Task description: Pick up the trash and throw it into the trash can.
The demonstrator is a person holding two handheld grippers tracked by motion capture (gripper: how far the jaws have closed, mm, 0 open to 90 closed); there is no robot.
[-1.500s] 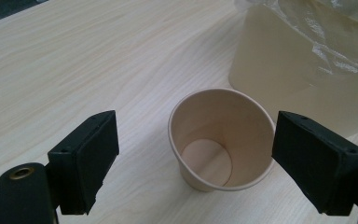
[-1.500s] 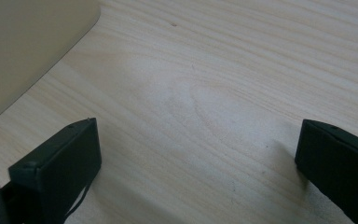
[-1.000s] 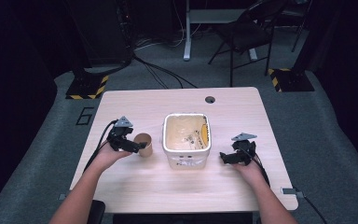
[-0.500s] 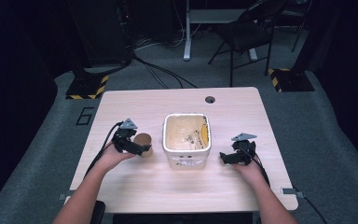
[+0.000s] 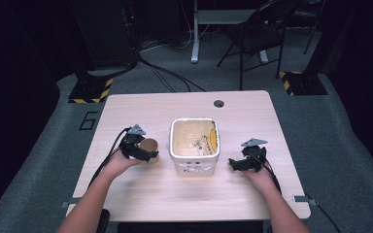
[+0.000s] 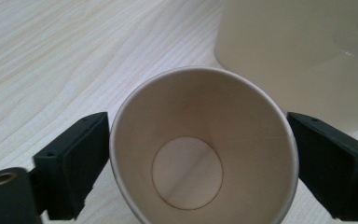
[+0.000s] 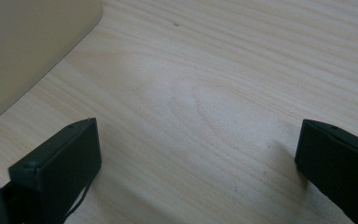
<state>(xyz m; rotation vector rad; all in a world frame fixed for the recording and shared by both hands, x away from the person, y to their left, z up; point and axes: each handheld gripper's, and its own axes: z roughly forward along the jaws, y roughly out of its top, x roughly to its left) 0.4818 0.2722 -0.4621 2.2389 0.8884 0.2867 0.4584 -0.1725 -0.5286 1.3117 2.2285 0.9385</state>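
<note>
A cream square tub [image 5: 194, 145] stands mid-table and serves as the landmark; just left of it the left gripper [image 5: 143, 151] holds a paper cup [image 6: 204, 150] between its jaws, one pressed on each side, the cup tipped so its empty inside faces the camera, its lower rim cut off by the frame edge. Right of the tub the right gripper [image 5: 237, 164] rests low over the wooden table [image 7: 242, 84], jaws spread wide with bare wood between; the tub's contents look like yellowish scraps, hard to make out.

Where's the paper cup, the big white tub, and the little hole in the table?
paper cup [image 6: 200, 154], left gripper view, inside wall.
white tub [image 5: 194, 167], high view, front wall.
table hole [image 5: 218, 103], high view, its middle.
</note>
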